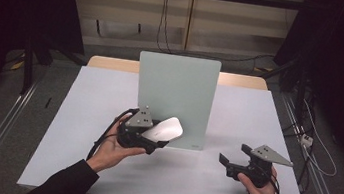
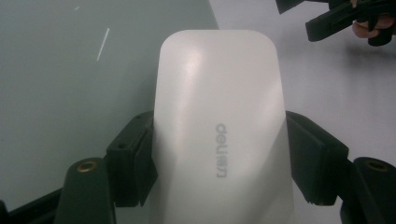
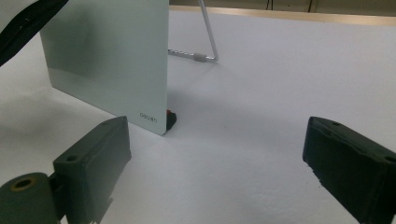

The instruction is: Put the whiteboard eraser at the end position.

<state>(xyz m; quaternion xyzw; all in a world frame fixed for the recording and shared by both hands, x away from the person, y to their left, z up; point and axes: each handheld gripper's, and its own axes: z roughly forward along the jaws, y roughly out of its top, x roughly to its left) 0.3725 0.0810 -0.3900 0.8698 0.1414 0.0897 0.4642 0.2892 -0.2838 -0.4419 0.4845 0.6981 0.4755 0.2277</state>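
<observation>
The white table (image 1: 82,115) carries an upright pale-green board (image 1: 176,97), propped from behind on a thin wire stand (image 3: 208,42) and resting on a small dark foot (image 3: 171,119) at its lower corner. That prop looks light, so I judge a nudge from either hand could tip the board backward or slide it. The left tongs (image 1: 154,142) hang just in front of the board's lower left, closed on the flanks of a smooth white eraser-like block (image 2: 219,126) printed "deli". Its glossy, rounded sides could let it slip forward out of the pads. The right tongs (image 1: 232,158) sit wide open and empty, well apart to the right, near the table's front edge.
</observation>
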